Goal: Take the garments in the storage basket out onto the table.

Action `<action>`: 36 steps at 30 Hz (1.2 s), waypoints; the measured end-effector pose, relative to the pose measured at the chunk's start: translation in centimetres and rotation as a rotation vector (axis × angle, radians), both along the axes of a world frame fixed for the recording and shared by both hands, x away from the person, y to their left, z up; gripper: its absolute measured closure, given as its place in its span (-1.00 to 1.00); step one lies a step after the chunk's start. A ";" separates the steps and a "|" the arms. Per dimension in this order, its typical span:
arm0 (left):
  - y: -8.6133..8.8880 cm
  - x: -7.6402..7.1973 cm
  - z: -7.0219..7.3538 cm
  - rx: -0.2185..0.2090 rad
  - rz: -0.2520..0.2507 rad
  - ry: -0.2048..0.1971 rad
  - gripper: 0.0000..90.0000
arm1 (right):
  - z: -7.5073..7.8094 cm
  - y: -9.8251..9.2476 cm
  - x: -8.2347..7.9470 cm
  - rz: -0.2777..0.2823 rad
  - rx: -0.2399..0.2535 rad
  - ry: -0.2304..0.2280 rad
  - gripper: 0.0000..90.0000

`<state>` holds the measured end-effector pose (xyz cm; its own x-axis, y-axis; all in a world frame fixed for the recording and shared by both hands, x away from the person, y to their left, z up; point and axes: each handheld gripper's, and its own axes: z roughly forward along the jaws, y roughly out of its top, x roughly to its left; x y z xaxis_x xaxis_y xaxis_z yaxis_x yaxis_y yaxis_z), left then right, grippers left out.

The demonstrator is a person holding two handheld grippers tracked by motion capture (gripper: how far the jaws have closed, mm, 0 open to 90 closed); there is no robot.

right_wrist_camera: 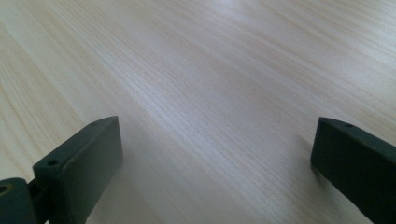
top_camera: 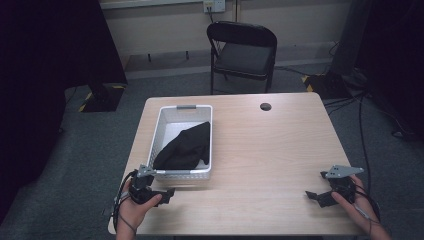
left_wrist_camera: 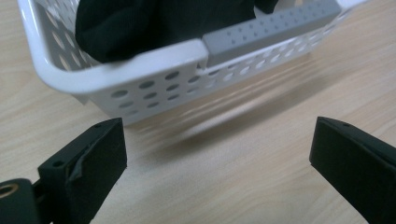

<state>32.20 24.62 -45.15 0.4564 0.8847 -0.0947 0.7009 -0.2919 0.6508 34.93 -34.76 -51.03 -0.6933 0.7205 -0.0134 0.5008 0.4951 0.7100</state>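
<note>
The high view is dimly lit, its corners sunk into near-black, and fine detail is softened. The table (top_camera: 260,150) is lit evenly from above. In the left gripper view a soft shadow is cast beneath the basket (left_wrist_camera: 140,84). The near jaws are rendered blurred in both gripper views.

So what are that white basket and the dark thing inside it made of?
The white perforated basket looks like moulded plastic: smooth, slightly glossy, with punched oval holes and a grey matte handle strip. The black bundle inside seems soft cloth, matte and folded, probably a garment.
</note>
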 end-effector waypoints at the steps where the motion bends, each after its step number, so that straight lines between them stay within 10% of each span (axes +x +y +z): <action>1: 0.0 0.0 0.2 0.000 -0.003 0.003 -0.92 | 0.0 0.0 0.0 0.000 0.000 0.000 -0.98; 36: -2.0 3.5 4.8 0.015 -0.038 -0.052 -0.92 | 0.0 0.0 0.0 0.000 0.000 0.000 -0.98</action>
